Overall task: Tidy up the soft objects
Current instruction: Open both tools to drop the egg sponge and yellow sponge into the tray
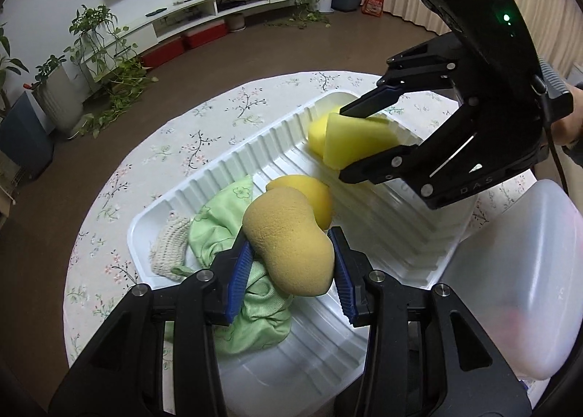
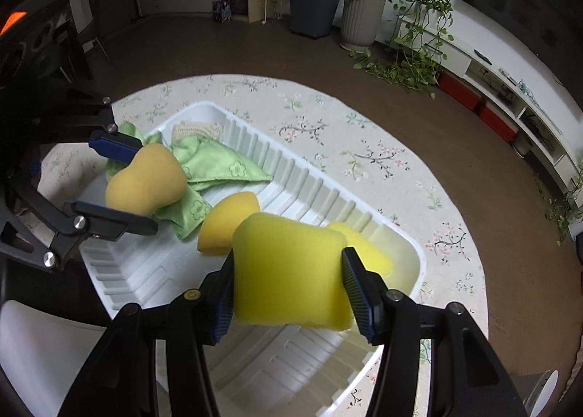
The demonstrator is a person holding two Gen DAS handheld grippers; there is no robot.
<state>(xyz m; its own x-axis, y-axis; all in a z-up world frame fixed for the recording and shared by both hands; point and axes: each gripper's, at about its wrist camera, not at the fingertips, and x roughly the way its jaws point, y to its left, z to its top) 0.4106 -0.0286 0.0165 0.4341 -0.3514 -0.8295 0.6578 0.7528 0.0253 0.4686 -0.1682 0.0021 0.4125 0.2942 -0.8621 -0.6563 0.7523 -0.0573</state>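
My left gripper (image 1: 291, 256) is shut on a tan peanut-shaped sponge (image 1: 288, 242) and holds it above the white ribbed tray (image 1: 233, 162); the same gripper (image 2: 144, 191) and sponge (image 2: 145, 180) show at the left of the right wrist view. My right gripper (image 2: 288, 293) is shut on a bright yellow sponge block (image 2: 288, 271), also over the tray (image 2: 291, 165); the block shows in the left wrist view (image 1: 353, 140) too. In the tray lie a green cloth (image 1: 222, 227), a cream knitted pad (image 1: 169, 245), an orange-yellow sponge (image 1: 309, 194) and another yellow sponge (image 2: 368, 245).
The tray sits on a round table with a floral cloth (image 1: 175, 147). A translucent white lid or container (image 1: 517, 271) lies at the table's right edge. Potted plants (image 1: 58, 89) and a low TV cabinet (image 1: 218, 5) stand on the brown floor beyond.
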